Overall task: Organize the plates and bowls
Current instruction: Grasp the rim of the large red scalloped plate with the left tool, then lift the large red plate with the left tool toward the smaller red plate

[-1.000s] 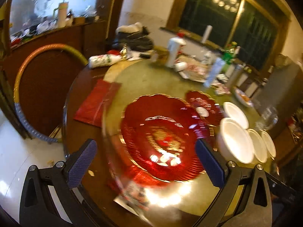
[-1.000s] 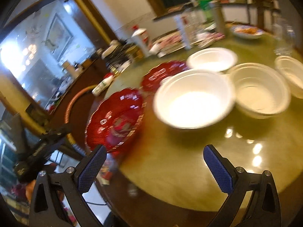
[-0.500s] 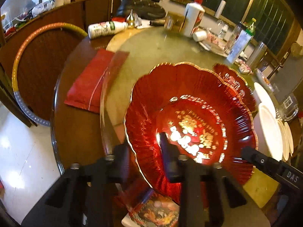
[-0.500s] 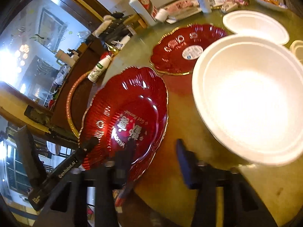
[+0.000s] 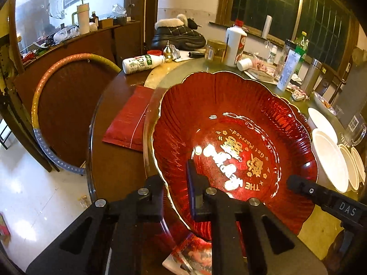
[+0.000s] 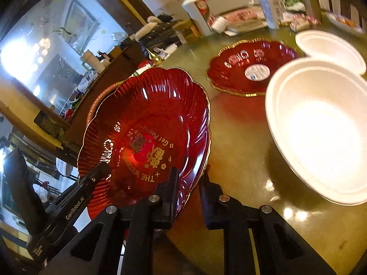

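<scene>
A round surface with a dark wooden rim and a greenish centre is seen in a dim, cluttered dining room with dark windows behind it and a wooden sideboard along the wall. A folded round tabletop is leaned beside the surface. On the far part of the surface a lying white bottle, a standing white bottle, a black furry boot and a red packet are found.

Two red plates with gold edges are counted. One red plate is held at the near edge of the surface, tilted, and is gripped from both sides: the left gripper is closed over its rim, one finger above and one beneath, and the right gripper is closed over the opposite rim in the same way. The second red plate is lying flat further in, apart from the held one.

Four white bowls are counted in the left view, set close together at the right. The nearest white bowl is just beside the held plate, and another white bowl is behind it.
</scene>
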`<action>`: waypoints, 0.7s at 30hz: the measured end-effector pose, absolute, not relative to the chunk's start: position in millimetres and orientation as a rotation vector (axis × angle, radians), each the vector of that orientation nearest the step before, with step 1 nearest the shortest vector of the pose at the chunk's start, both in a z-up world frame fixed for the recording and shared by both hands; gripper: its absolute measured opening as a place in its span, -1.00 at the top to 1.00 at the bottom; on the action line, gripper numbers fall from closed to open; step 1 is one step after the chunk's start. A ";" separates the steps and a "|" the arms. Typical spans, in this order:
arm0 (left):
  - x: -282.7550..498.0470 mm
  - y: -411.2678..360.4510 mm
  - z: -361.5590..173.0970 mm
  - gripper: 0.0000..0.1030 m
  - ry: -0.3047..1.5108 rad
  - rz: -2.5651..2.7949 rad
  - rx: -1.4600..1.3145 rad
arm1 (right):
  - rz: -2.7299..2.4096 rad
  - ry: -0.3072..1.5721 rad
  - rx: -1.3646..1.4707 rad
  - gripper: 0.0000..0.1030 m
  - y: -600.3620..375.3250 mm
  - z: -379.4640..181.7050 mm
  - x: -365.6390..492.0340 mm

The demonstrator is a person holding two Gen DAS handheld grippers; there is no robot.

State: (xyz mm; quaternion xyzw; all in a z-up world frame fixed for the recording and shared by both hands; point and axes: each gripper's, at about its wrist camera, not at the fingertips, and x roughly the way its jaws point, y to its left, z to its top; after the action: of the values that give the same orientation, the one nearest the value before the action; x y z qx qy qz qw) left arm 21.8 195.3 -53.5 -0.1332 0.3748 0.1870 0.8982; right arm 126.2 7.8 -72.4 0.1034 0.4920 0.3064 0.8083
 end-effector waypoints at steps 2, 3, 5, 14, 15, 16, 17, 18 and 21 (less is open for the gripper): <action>19.2 195.7 -52.2 0.74 0.770 0.391 -0.277 | 0.661 1.041 0.211 0.67 9.8 -69.7 123.8; 19.2 195.9 -52.2 0.74 0.770 0.392 -0.278 | 0.663 1.039 0.206 0.67 9.3 -69.4 122.2; 19.6 195.1 -54.6 0.74 0.776 0.392 -0.276 | 0.664 1.042 0.198 0.67 8.4 -71.2 120.2; 18.2 189.1 -67.6 0.74 0.815 0.374 -0.297 | 0.639 1.062 0.186 0.67 2.4 -79.5 117.2; 18.7 189.5 -68.7 0.74 0.819 0.374 -0.303 | 0.635 1.062 0.184 0.67 2.7 -79.6 116.7; 19.4 190.2 -70.9 0.73 0.823 0.372 -0.312 | 0.631 1.062 0.180 0.67 3.0 -79.8 116.5; 20.1 190.6 -73.1 0.73 0.828 0.370 -0.317 | 0.626 1.063 0.176 0.67 3.3 -80.2 116.4; 21.4 191.1 -75.8 0.73 0.837 0.367 -0.322 | 0.621 1.064 0.175 0.67 3.0 -81.2 116.5; 22.5 192.6 -83.7 0.72 0.854 0.359 -0.348 | 0.605 1.080 0.173 0.67 2.9 -84.5 116.9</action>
State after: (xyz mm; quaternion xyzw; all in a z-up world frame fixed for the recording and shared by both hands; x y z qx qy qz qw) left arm 22.5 192.6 -83.7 -0.1668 0.4096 0.1722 0.8802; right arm 116.9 2.9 -84.5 0.0811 0.5055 0.2832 0.8110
